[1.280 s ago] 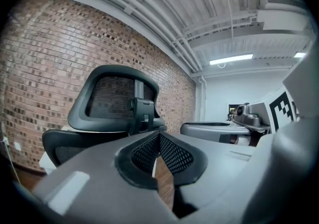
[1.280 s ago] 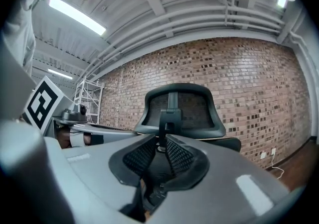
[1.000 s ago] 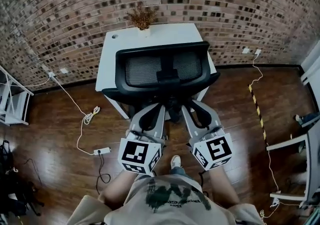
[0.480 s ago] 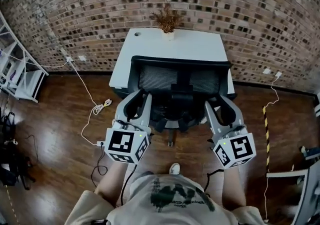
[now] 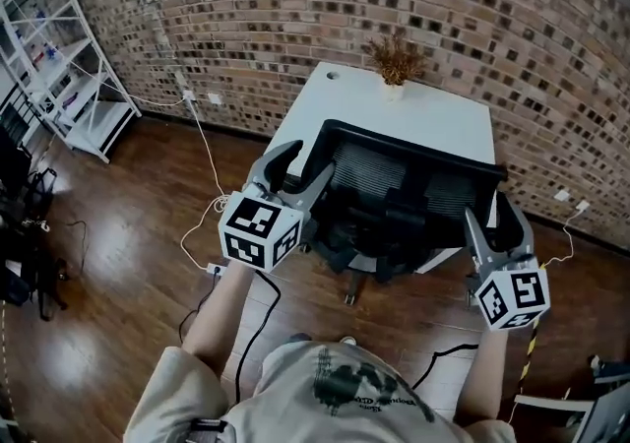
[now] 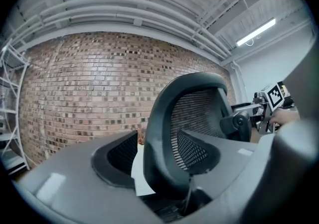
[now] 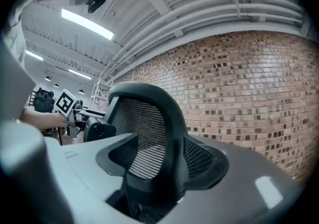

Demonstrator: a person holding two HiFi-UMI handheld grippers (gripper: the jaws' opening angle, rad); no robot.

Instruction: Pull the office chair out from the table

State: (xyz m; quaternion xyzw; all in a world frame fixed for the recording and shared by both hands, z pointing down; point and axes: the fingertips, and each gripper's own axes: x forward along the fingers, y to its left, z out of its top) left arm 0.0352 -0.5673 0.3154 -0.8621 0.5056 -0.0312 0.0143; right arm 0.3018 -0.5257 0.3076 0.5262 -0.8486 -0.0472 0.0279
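Black mesh and plastic, the office chair [image 5: 394,185] stands close up against the near edge of the white surface [image 5: 433,116], its back turned slightly askew to the person. Both sets of jaws are opening. The left gripper [image 5: 300,163] straddles the left rim of the backrest and the right gripper [image 5: 495,217] the right rim. In each gripper view the rim sits between the jaws with no firm squeeze on it.

To my eye the risk lies in the letting go. If either hand draws away crookedly, a jaw could hook the rim and swing the chair round. On that glossy wood floor [image 5: 108,264] it may roll freely, and the white cable [image 5: 202,220] trailing near its base could foul a wheel. A knock back into the surface might topple the dried plant [image 5: 396,62].
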